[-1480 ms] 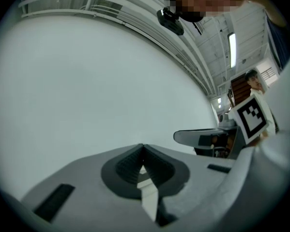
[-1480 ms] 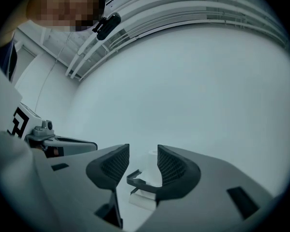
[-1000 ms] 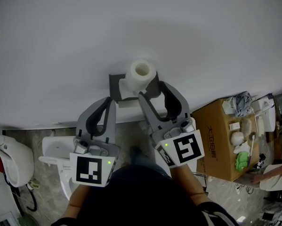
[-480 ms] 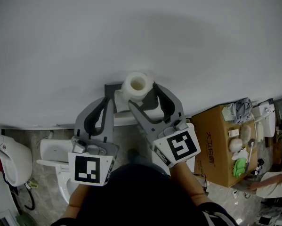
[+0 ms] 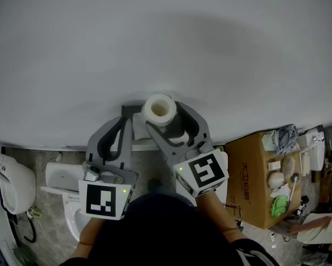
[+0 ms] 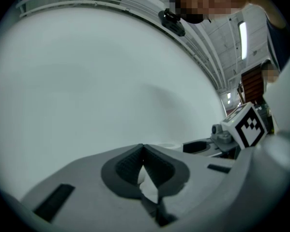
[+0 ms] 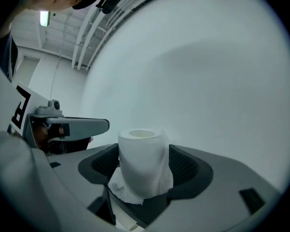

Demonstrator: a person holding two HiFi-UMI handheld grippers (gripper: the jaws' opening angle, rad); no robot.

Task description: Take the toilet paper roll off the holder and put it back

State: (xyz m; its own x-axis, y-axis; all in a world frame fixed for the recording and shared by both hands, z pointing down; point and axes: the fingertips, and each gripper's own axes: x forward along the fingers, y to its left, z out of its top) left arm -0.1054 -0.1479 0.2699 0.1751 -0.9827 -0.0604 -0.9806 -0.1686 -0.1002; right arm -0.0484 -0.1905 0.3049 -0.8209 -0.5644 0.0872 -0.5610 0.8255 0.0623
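A white toilet paper roll (image 5: 159, 108) stands upright on a dark grey holder (image 5: 128, 111) fixed to the white wall. My right gripper (image 5: 164, 116) has its jaws on either side of the roll. In the right gripper view the roll (image 7: 142, 161) fills the gap between the ribbed pads (image 7: 183, 166) and looks unsqueezed, with a loose sheet hanging at its base. These jaws have just been opening, and the roll is between them. My left gripper (image 5: 125, 124) sits just left of the holder. In the left gripper view its jaws (image 6: 144, 150) are shut on nothing.
A white toilet (image 5: 60, 177) stands below the left gripper. Another white fixture (image 5: 8, 183) is at the far left. At the right an open cardboard box (image 5: 254, 168) holds several small items, and a person's sleeve (image 5: 318, 226) shows beyond it.
The right gripper has moved up and left in the head view, from just below the roll to around it, with its jaws wider. The left gripper has shifted slightly.
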